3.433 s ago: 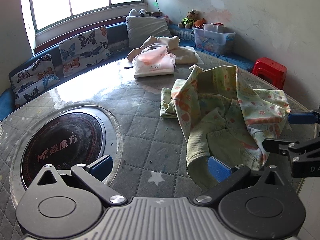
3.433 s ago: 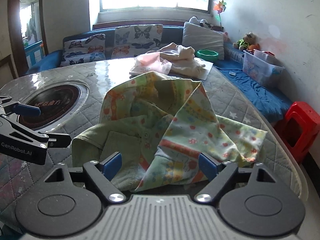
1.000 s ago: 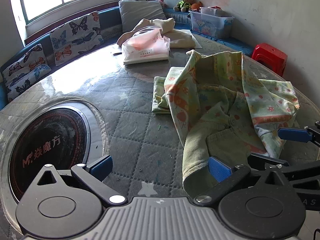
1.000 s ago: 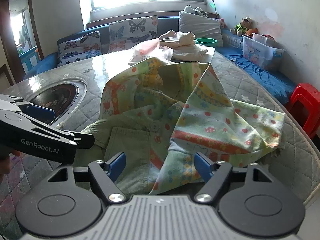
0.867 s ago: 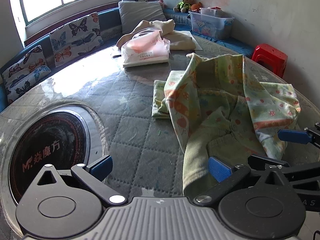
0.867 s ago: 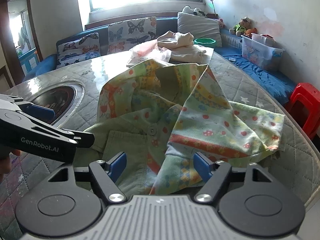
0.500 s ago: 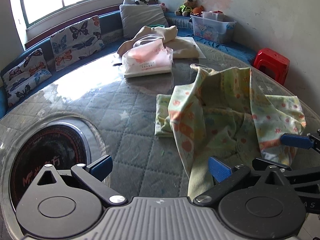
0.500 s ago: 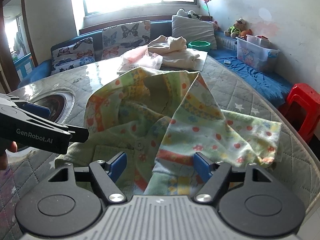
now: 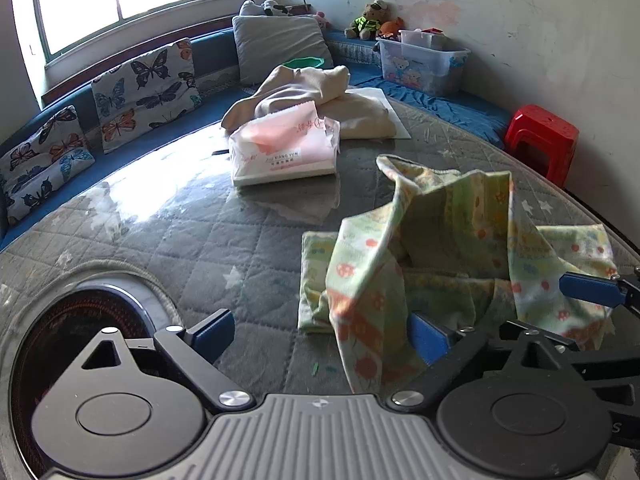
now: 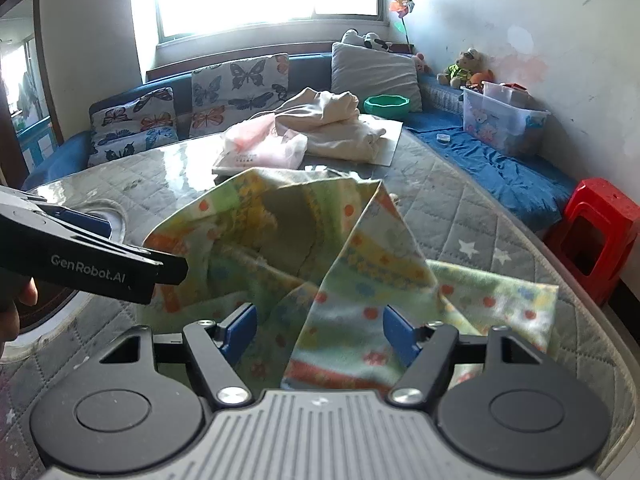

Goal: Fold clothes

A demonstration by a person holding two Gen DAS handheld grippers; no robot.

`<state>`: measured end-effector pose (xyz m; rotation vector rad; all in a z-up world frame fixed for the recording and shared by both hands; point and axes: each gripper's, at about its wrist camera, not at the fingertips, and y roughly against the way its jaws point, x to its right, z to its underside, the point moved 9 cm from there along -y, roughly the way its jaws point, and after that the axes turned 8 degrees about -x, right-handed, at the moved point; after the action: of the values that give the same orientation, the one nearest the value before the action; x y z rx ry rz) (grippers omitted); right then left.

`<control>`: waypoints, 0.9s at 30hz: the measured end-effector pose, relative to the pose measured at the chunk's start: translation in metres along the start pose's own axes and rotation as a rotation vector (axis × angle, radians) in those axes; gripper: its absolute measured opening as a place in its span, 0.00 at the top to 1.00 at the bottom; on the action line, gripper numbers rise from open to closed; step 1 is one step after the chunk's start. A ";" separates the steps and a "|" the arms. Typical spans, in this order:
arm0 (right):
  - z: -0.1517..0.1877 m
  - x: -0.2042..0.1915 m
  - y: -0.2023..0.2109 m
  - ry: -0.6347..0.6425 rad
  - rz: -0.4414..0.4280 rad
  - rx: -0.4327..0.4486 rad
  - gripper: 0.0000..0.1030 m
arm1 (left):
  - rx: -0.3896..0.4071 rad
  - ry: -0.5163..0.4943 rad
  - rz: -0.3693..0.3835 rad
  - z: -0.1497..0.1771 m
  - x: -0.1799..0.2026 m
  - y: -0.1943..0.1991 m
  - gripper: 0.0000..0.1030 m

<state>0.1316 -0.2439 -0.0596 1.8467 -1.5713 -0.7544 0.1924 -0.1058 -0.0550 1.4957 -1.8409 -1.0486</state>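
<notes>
- Left gripper [image 9: 320,330]: jaws wide and just closing a little; garment [image 9: 432,248] edge hangs between them against the right pad, left pad clear of cloth, so no pinch.
- Right gripper [image 10: 320,330]: jaws part open, just narrowing; a striped fold fills the gap, yet pads not seen pressing it.
- Compared with a second ago: cloth raised higher off the table [image 9: 192,232], peaked into a taller tent, olive lining less spread in front of the left gripper.
- Garment: soft brushed cotton, pale green with orange, yellow and blue bands and red dots; crumpled, draped in steep folds, one flat corner lying on the table toward the right rim.
- Table: round, under a glossy clear sheet over grey quilted padding with white stars; dark round inset [image 9: 68,344] with metal ring at near left.
- Beyond the garment: tissue pack [image 9: 280,152], pink and white crinkled plastic, oblong.
- Behind it: cream clothes [image 9: 320,88], limp heap on a white sheet.
- Farthest: blue bench with butterfly cushions [image 9: 144,88], grey pillow, clear box, red stool [image 9: 544,140].
</notes>
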 end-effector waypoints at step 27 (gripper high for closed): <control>-0.056 0.060 -0.071 -0.088 0.066 0.002 0.54 | 0.004 -0.077 0.129 -0.007 0.010 -0.001 0.76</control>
<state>0.2275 -0.2900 -0.0783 1.7751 -1.6803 -0.8134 0.1963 -0.1169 -0.0522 1.3362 -1.9658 -1.0544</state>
